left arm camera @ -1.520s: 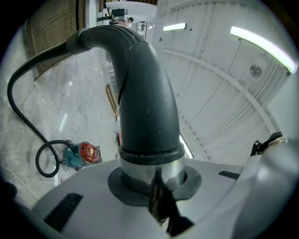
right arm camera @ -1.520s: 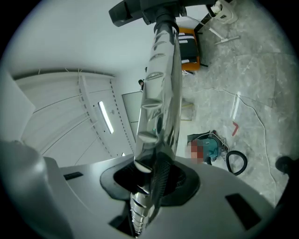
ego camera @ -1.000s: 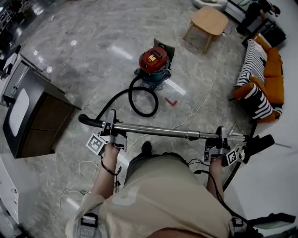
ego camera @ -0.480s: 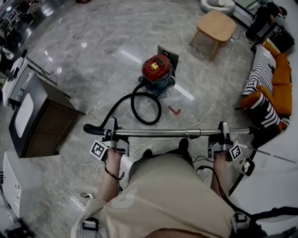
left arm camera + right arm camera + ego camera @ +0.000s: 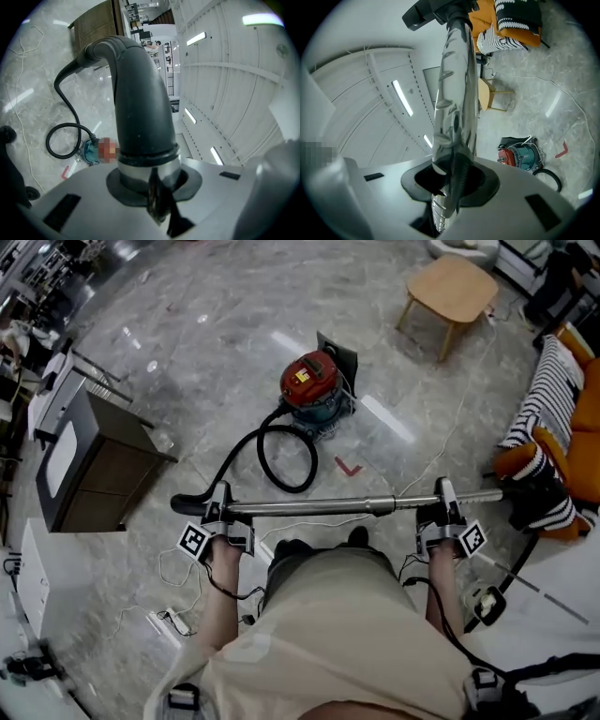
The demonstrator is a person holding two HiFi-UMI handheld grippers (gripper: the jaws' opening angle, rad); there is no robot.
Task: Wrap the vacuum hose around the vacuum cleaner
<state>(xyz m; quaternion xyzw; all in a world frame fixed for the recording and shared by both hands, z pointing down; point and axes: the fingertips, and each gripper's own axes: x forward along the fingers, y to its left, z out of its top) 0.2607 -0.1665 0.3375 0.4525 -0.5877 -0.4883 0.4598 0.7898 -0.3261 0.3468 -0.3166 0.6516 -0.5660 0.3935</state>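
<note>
Over marble floor [image 5: 187, 362], left claw [image 5: 220, 506] and right claw [image 5: 444, 503] swung wand [image 5: 319, 507] level

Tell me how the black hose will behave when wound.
The hose lies in a loose loop, so it probably bends easily but may spring open. Its metal wand looks rigid; tugging might drag the vacuum cleaner.

This looks like a home living room: a polished grey marble floor [image 5: 187, 381], 1 low light-wood coffee table [image 5: 457, 287], an orange sofa [image 5: 586, 390] piled with black-and-white striped cushions [image 5: 546, 395], and a dark brown wooden cabinet [image 5: 103, 465]. Long strip lights [image 5: 402, 97] cross the white ceiling.
</note>
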